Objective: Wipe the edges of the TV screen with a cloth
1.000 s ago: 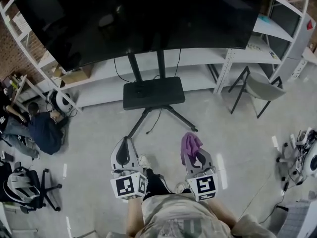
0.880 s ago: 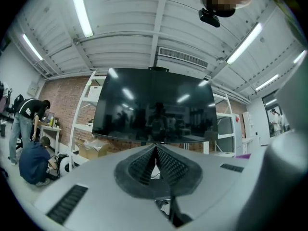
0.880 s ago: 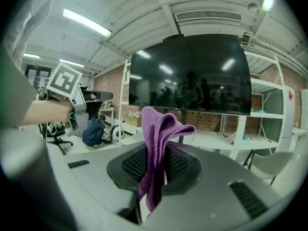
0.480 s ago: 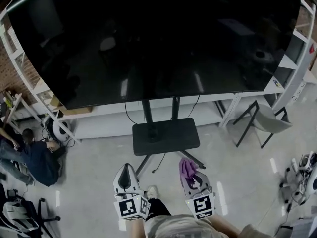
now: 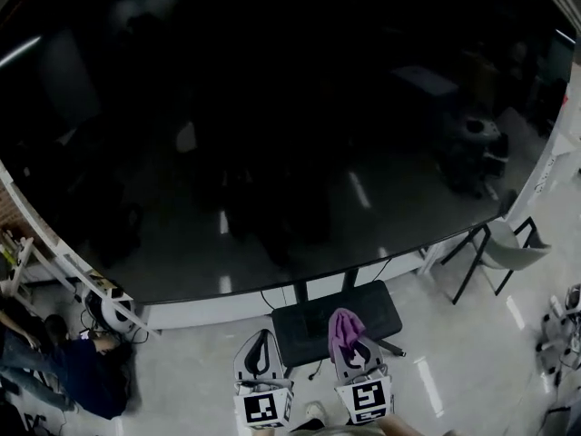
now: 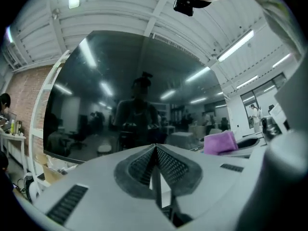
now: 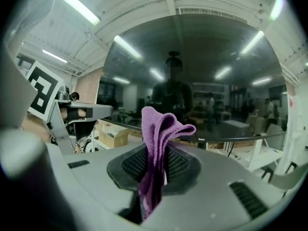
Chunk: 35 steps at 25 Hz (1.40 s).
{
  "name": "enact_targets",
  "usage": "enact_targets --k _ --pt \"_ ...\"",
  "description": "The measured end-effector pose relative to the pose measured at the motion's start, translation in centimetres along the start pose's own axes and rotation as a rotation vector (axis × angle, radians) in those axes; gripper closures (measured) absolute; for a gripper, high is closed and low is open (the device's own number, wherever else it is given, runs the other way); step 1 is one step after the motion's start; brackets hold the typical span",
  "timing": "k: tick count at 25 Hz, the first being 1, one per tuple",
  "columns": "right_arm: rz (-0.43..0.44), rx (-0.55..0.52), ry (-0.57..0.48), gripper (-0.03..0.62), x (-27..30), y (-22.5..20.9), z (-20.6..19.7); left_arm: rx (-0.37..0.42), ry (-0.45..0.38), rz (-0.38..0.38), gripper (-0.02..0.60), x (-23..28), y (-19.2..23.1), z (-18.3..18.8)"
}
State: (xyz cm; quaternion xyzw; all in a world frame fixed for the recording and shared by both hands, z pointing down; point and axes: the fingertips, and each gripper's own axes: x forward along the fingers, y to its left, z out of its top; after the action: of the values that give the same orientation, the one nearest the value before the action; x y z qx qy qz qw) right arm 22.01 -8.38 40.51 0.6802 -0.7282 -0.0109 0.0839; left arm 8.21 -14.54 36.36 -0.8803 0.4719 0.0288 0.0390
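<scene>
The right tool (image 7: 155, 163) is pressed together on a purple knitted cloth (image 7: 162, 129). The jaws pinch it partway along, so a folded tuft stands up beyond the tips and a tail hangs down behind them. Held this way the soft fold leads, and I judge that the fabric, not the hard grey jaws, would be first to meet the panel.

The left tool (image 6: 155, 153) sits just beside it at the same height. Its jaws are pressed together with nothing between them. It seems to be a spare hand for now, kept level with its partner rather than working.

Both tools point at the large, dark, glossy TV screen (image 5: 272, 134), which fills most of the head view and mirrors the ceiling lights and the person holding the tools. The cloth is near the screen but apart from it, with no contact showing in any view. The screen's thin black lower edge (image 7: 231, 139) runs just past the tuft and looks like the closest part to reach, so wiping has likely not yet begun and would probably start there.

Below that edge, the flat black shelf of the TV stand (image 5: 313, 327) lies just ahead of the tools, which explains why they are held out over it.

Farther out are white metal shelving (image 5: 86, 289) behind the screen, a grey chair with black legs (image 5: 508, 252) to the right, and a person sitting on the pale floor (image 5: 77, 375) at the lower left, well apart.
</scene>
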Motion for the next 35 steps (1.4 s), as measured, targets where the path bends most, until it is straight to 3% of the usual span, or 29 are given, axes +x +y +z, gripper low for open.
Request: enact_targets --k 7,17,25,30,35 --pt "0.010 0.041 0.061 0.540 2.9 -1.8 -2.5 -0.033 0.011 0.035 0.566 3.1 1.5 -0.4" --pt "0.119 -0.014 0.016 0.540 5.4 -2.8 -1.7 -0.038 -0.036 0.085 0.566 3.7 0.6 0.1" --pt "0.223 -0.018 -0.019 0.540 6.1 -1.0 -0.2 -0.042 -0.014 0.229 0.566 1.6 3.1 -0.8" --pt "0.323 -0.004 -0.049 0.540 8.4 4.5 0.1 -0.002 0.008 0.290 0.566 -0.8 6.9 -0.8" --pt "0.525 0.002 -0.063 0.540 10.9 16.4 0.1 0.006 0.028 0.439 0.566 -6.9 14.5 -1.5"
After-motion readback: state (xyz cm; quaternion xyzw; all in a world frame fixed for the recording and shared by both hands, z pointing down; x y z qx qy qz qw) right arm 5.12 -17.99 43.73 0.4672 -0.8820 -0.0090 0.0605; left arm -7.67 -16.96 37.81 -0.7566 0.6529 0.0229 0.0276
